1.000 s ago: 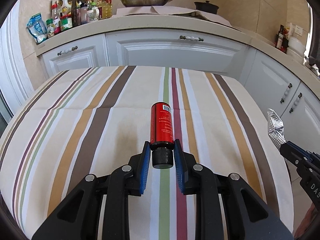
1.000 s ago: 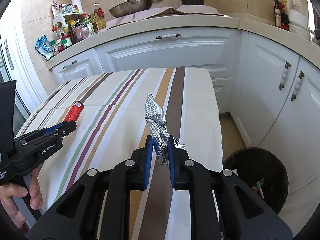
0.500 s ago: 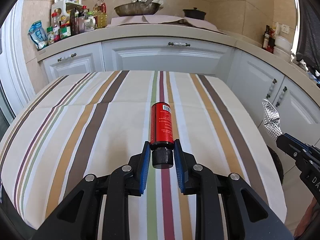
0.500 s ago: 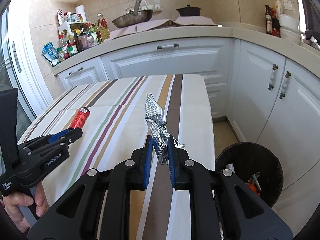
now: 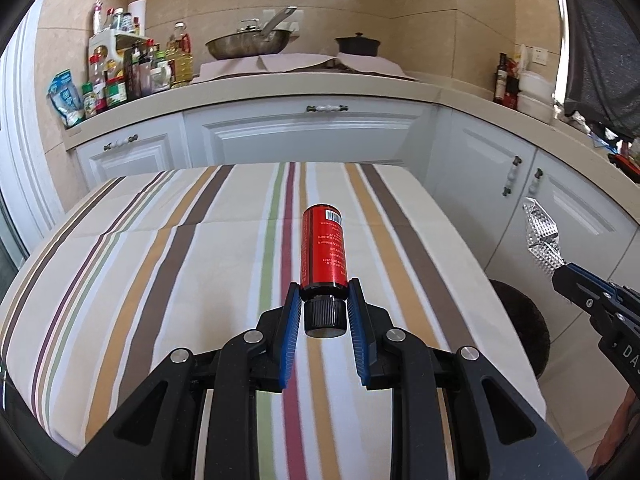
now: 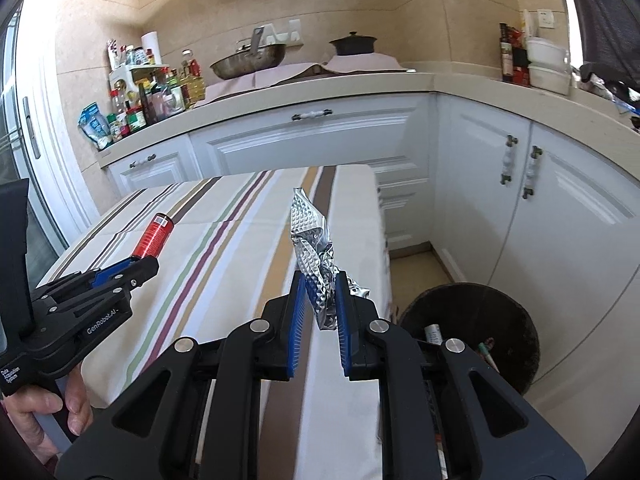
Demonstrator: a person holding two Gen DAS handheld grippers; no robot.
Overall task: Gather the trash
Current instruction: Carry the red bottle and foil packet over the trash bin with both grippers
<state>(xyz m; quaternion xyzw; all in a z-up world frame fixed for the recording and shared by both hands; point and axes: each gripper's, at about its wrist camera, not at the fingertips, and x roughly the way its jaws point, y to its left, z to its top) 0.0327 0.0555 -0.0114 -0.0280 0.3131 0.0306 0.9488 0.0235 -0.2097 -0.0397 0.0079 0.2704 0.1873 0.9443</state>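
My left gripper [image 5: 323, 304] is shut on a red bottle [image 5: 323, 251] with a black cap, gripped at the neck and held above the striped table [image 5: 160, 264]. The same red bottle [image 6: 154, 236] and left gripper [image 6: 136, 266] show at the left of the right wrist view. My right gripper [image 6: 320, 292] is shut on a crumpled silver foil wrapper [image 6: 310, 236], lifted over the table's right edge. That foil wrapper [image 5: 542, 236] and the right gripper [image 5: 560, 276] appear at the right of the left wrist view. A dark round trash bin [image 6: 472, 320] stands on the floor right of the table.
White cabinets [image 5: 304, 136] and a counter run behind and to the right. On the counter sit a wok [image 5: 250, 44], a black pot [image 5: 357, 45] and several condiment bottles [image 5: 120, 80]. The trash bin [image 5: 524, 320] holds some rubbish. A person's hand [image 6: 48, 412] grips the left tool's handle.
Both grippers have moved right and slightly up with their loads. The trash bin has come further into both views, and the table has slid left.
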